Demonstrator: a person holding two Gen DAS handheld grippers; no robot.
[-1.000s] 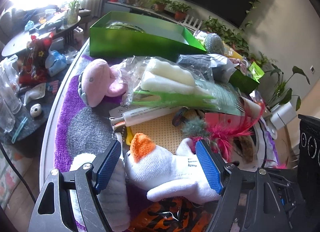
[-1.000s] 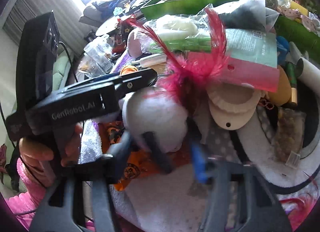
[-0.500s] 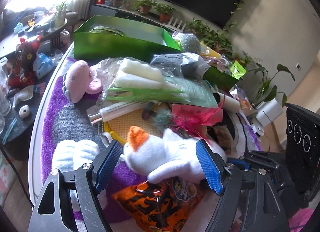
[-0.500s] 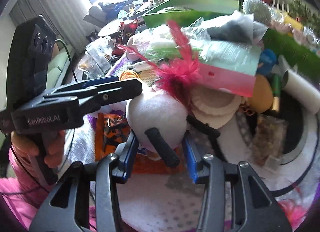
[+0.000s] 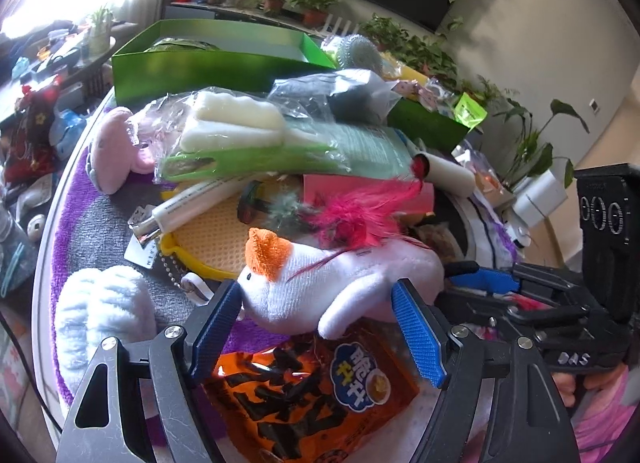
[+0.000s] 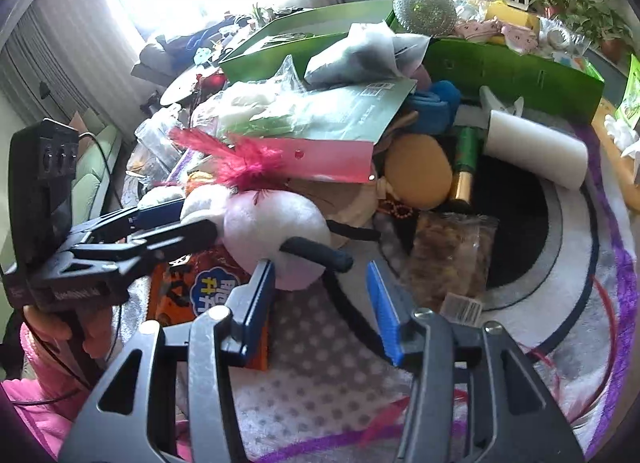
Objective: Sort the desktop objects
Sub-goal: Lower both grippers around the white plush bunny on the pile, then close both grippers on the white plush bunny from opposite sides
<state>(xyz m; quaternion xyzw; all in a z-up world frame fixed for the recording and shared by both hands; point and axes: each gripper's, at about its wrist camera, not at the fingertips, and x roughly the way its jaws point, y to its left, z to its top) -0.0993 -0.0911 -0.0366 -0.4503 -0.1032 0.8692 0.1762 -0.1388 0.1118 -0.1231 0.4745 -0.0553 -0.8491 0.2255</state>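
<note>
A white plush cat toy (image 5: 340,283) with an orange ear lies on the cluttered table, over an orange snack bag (image 5: 316,387). My left gripper (image 5: 316,327) is open, its blue pads on either side of the toy's front. In the right wrist view the toy's rounded rear (image 6: 276,239) and black tail (image 6: 320,255) sit just ahead of my right gripper (image 6: 320,303), which is open and empty, apart from the tail. The left gripper (image 6: 160,223) shows there from the side. A pink feather (image 5: 360,215) lies on the toy.
Two green boxes (image 5: 208,67) (image 6: 512,67) stand at the back. A pile of packaged sponges (image 5: 240,123), a white tube (image 5: 192,207), a pink plush (image 5: 116,151), a white roll (image 6: 532,151) and a nut bag (image 6: 452,259) crowd the table.
The right gripper has opened and let go of the toy's tail, backing off slightly. The left gripper has moved in around the toy's front; the view has shifted right.
</note>
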